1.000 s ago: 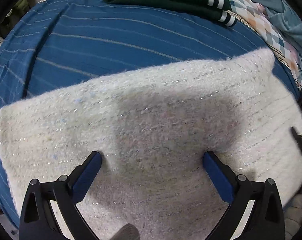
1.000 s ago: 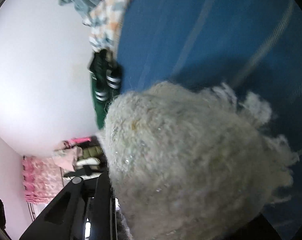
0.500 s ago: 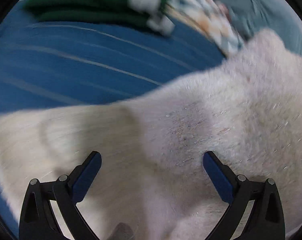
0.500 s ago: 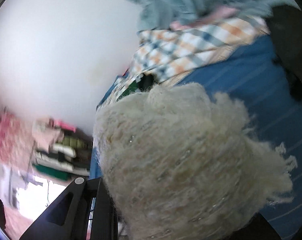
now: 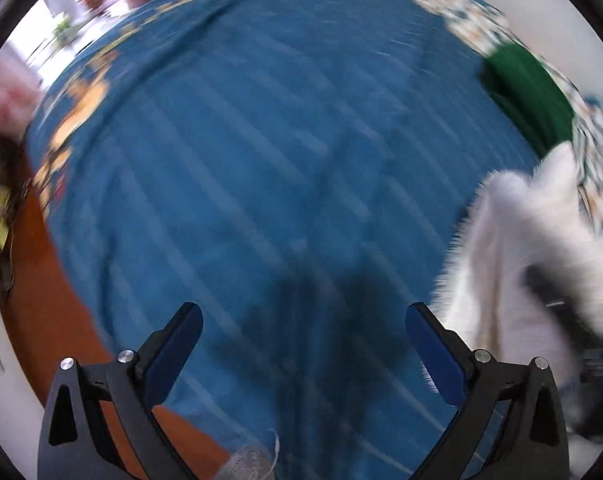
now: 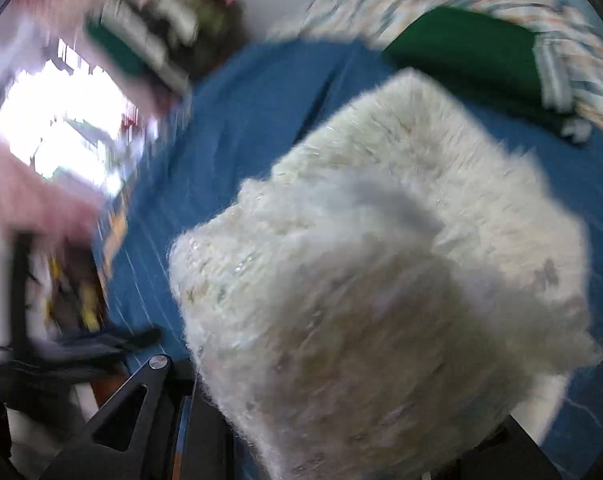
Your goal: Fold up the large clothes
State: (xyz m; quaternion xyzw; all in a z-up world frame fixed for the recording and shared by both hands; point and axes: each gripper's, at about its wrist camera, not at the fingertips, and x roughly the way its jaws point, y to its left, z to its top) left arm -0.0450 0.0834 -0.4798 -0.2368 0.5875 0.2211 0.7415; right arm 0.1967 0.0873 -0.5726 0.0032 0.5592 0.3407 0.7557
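A fluffy cream knitted garment (image 6: 381, 272) fills the right wrist view, bunched in front of my right gripper, which is shut on it; the fingertips are hidden by the fabric. The same garment (image 5: 533, 248) hangs at the right edge of the left wrist view, with the dark right gripper partly showing in it. My left gripper (image 5: 301, 344) is open and empty above the bare blue striped bedspread (image 5: 261, 160). Both views are motion-blurred.
A folded green garment (image 6: 469, 52) with white stripes lies at the far side of the bed (image 5: 529, 92), beside a checked cloth (image 5: 481, 28). The orange floor (image 5: 49, 280) and clutter show past the bed's left edge.
The cream garment has left the space under my left gripper and is lifted off to the right in my right gripper. Both views swung quickly across the bed.
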